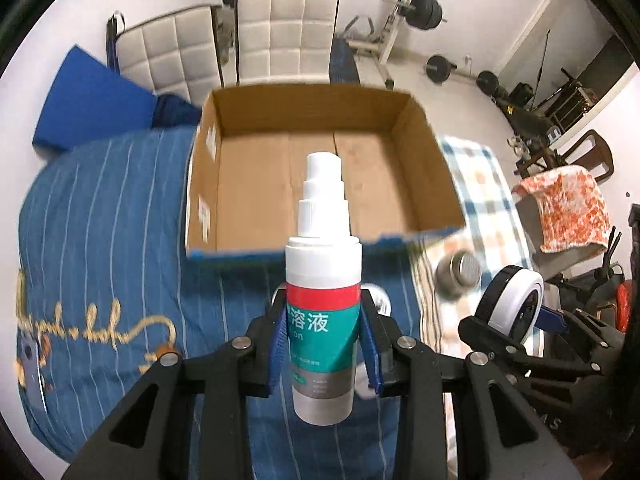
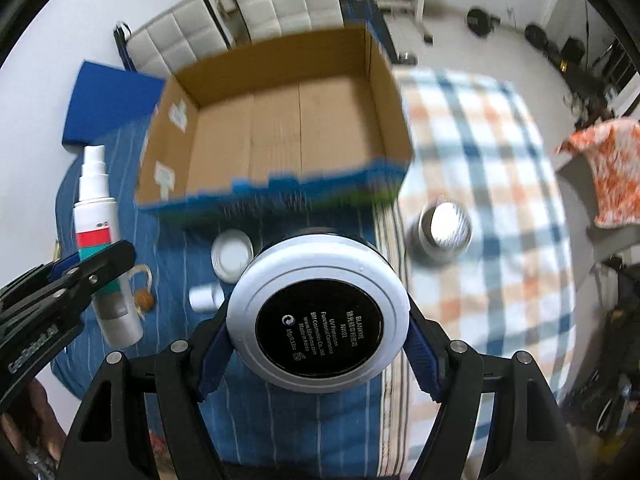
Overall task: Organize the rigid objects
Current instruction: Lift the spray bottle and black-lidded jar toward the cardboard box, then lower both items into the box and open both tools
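Observation:
My left gripper (image 1: 324,340) is shut on a white spray bottle (image 1: 323,280) with a red and teal label, held upright above the blue striped bedding, just short of the open cardboard box (image 1: 428,152). The bottle also shows in the right wrist view (image 2: 100,240). My right gripper (image 2: 318,340) is shut on a round white cosmetic compact (image 2: 318,320) with a black label, in front of the box (image 2: 384,92). The compact also shows in the left wrist view (image 1: 514,304). The box is empty inside.
A metal tin (image 2: 444,232) stands on the checked cloth (image 2: 500,160) to the right of the box. A white jar lid (image 2: 232,256), a small white cap (image 2: 206,298) and a small brown ball (image 2: 144,300) lie on the blue bedding. White chairs (image 1: 288,36) stand behind the box.

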Demonstrator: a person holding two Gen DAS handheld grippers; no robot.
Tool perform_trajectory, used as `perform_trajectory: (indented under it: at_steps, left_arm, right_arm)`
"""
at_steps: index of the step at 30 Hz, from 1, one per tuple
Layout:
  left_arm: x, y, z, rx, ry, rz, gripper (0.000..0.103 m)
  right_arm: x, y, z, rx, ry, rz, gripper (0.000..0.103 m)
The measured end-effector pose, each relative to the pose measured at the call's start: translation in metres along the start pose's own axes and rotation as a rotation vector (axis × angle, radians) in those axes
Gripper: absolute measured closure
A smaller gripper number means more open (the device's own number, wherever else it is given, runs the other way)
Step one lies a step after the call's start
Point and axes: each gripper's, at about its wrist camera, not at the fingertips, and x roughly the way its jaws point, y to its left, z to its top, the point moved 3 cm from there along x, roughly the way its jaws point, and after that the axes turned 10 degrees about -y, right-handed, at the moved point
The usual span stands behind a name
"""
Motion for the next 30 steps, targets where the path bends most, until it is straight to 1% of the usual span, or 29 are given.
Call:
perform_trajectory:
  at_steps: [3,8,12,15,17,20,23,27,30]
  left_arm:
    - [-0.003,0.000,0.021,-0.001,-0.033,0.002,0.073]
    - [0.000,0.008,0.043,-0.032,-0.047,-0.009,0.073]
    - [0.010,0.016,0.062,-0.052,-0.049,-0.018,0.073]
    - [0.028,0.022,0.083,-0.066,-0.035,-0.029,0.073]
    - [0.046,0.029,0.098,-0.091,-0.015,-0.046,0.073]
    - [0.085,0.039,0.122,-0.136,0.041,-0.081,0.073]
    - [0.130,0.047,0.138,-0.188,0.108,-0.125,0.073]
    - [0.196,0.053,0.148,-0.243,0.220,-0.185,0.073]
    - [0.240,0.053,0.148,-0.256,0.294,-0.192,0.073]
  right_arm:
    - [-0.009,-0.001,0.031,-0.005,-0.037,0.005,0.026]
    - [-0.018,0.004,0.062,-0.019,-0.076,0.015,0.026]
    - [-0.001,0.018,0.095,-0.030,-0.079,0.024,0.026]
    - [0.018,0.022,0.116,-0.036,-0.084,0.029,0.026]
    - [0.033,0.025,0.132,-0.040,-0.080,0.034,0.026]
    - [0.067,0.028,0.159,-0.050,-0.067,0.025,0.026]
    - [0.114,0.026,0.185,-0.055,-0.026,0.028,0.026]
    - [0.179,0.019,0.205,-0.044,0.051,0.034,0.026]
    - [0.220,0.012,0.217,-0.034,0.092,0.024,0.026]
